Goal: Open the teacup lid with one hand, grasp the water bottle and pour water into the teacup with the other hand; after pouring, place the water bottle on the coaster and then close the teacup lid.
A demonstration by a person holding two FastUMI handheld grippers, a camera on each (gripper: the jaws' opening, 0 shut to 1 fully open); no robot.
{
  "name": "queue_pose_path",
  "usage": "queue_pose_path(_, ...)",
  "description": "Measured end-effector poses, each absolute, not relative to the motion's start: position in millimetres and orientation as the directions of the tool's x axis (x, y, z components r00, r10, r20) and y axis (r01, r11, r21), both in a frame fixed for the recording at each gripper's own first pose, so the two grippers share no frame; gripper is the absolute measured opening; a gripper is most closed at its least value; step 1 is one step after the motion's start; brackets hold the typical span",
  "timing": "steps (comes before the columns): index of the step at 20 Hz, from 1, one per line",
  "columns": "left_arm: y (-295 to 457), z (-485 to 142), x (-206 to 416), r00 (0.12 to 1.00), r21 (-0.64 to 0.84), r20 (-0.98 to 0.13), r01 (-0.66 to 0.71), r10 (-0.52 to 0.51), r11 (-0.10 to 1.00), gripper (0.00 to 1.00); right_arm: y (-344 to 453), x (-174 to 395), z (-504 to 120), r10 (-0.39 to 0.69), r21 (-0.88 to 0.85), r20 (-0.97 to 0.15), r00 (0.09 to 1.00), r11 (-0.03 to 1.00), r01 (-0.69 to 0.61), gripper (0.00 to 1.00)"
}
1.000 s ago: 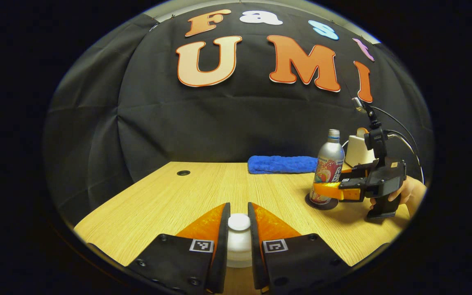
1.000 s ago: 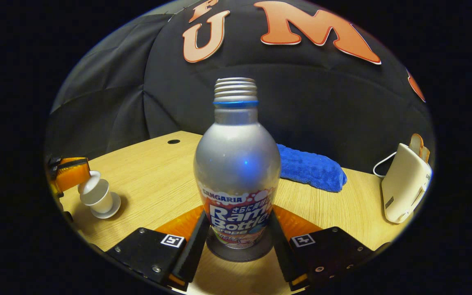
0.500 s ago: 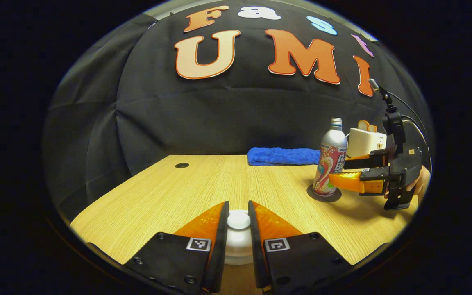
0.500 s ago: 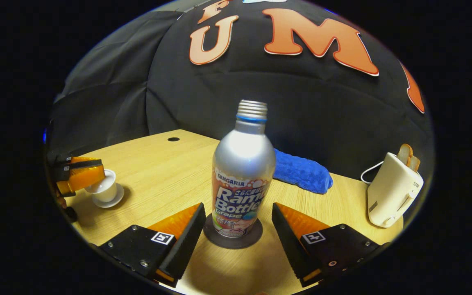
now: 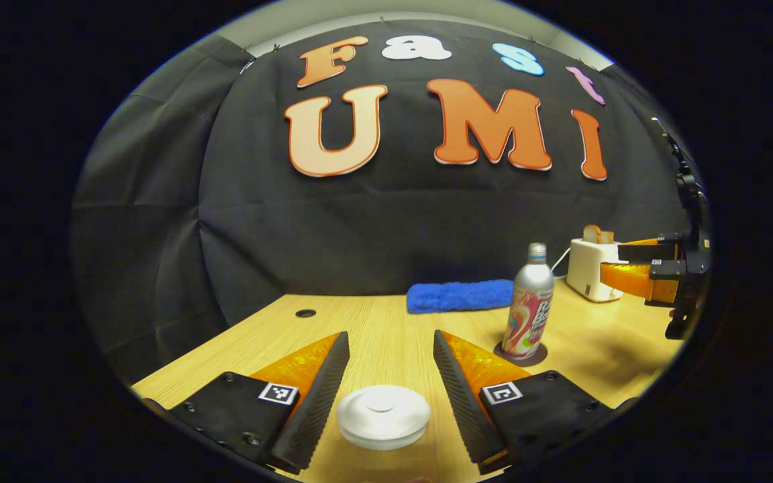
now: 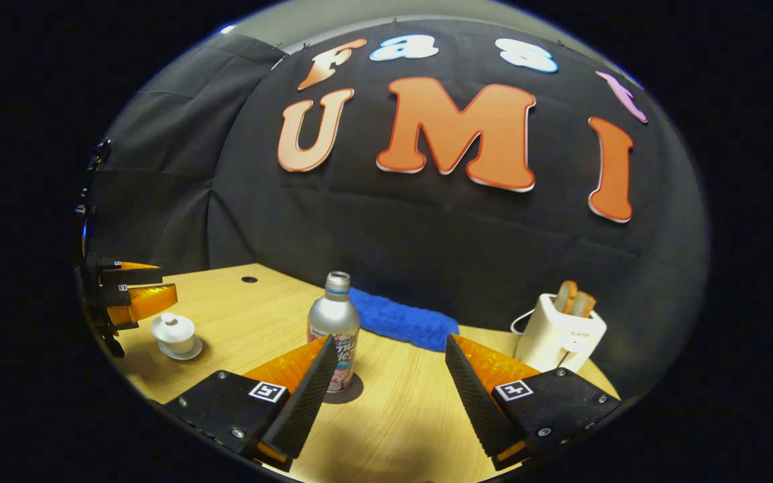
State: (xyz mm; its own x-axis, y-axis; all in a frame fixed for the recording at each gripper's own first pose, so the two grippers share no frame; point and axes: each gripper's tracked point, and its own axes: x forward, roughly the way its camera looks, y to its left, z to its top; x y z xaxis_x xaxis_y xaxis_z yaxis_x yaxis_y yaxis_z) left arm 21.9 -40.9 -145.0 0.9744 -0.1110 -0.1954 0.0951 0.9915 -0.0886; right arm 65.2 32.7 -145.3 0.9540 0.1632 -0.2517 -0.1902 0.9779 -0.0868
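Teacup (image 6: 173, 333): small, white, lid (image 5: 383, 415) on, knob on top; stands upright on a white saucer (image 6: 190, 350) toward the table's left edge, near the front.

Water bottle (image 6: 335, 330): silver metal body, colourful printed label round the lower half, blue ring under a threaded neck, cap off, mouth open. Upright, seated on the coaster (image 5: 521, 352).

Coaster: dark, round, flat on the table, right of the teacup and well apart from it, about mid-depth; its rim shows all round the bottle's base.
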Motion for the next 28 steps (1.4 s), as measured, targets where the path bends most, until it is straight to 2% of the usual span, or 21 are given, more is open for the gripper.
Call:
queue_pose_path(3,-58,-107,23,0.984,-0.083,-0.128,0.115,-0.125,0.99,0.94,8,52,-110,0.076,-0.12,-0.173,0.982,0.988,-0.097,0.97)
queue_pose_path(5,-67,-85,25,0.987,-0.083,-0.085,0.128,-0.135,0.988,0.92,1,42,-92,0.048,-0.126,-0.126,0.991,0.99,-0.064,0.97)
queue_pose_path(7,-71,-66,24,0.99,-0.072,-0.05,0.128,-0.132,0.989,1.0,-5,32,-81,0.028,-0.131,-0.102,0.994,0.991,-0.041,0.96)
queue_pose_path(8,-75,-58,22,0.991,-0.067,-0.037,0.128,-0.13,0.99,0.97,-7,28,-77,0.019,-0.128,-0.1,0.995,0.991,-0.031,0.97)
queue_pose_path(14,-76,-38,14,0.993,-0.089,-0.004,0.115,-0.116,0.989,1.0,-7,9,-64,0.008,-0.108,-0.088,0.996,0.994,-0.017,0.97)
queue_pose_path(15,-75,-38,14,0.994,-0.092,-0.006,0.11,-0.111,0.99,0.97,-6,8,-63,0.007,-0.107,-0.085,0.996,0.994,-0.016,0.97)
queue_pose_path(16,-73,-40,14,0.994,-0.092,-0.01,0.105,-0.107,0.99,1.0,-6,6,-64,0.005,-0.104,-0.09,0.996,0.995,-0.014,0.97)
queue_pose_path(23,-53,-42,13,0.998,-0.09,-0.025,0.053,-0.055,0.995,1.0,-11,8,-78,-0.023,-0.049,-0.138,0.99,0.999,0.016,0.97)
queue_pose_path(24,-51,-42,17,0.998,-0.09,-0.025,0.047,-0.049,0.995,0.97,-13,7,-78,-0.025,-0.044,-0.139,0.99,0.999,0.019,0.97)
queue_pose_path(28,-49,-39,18,0.999,-0.085,-0.02,0.044,-0.046,0.995,1.0,-16,9,-78,-0.029,-0.05,-0.135,0.99,0.999,0.022,0.97)
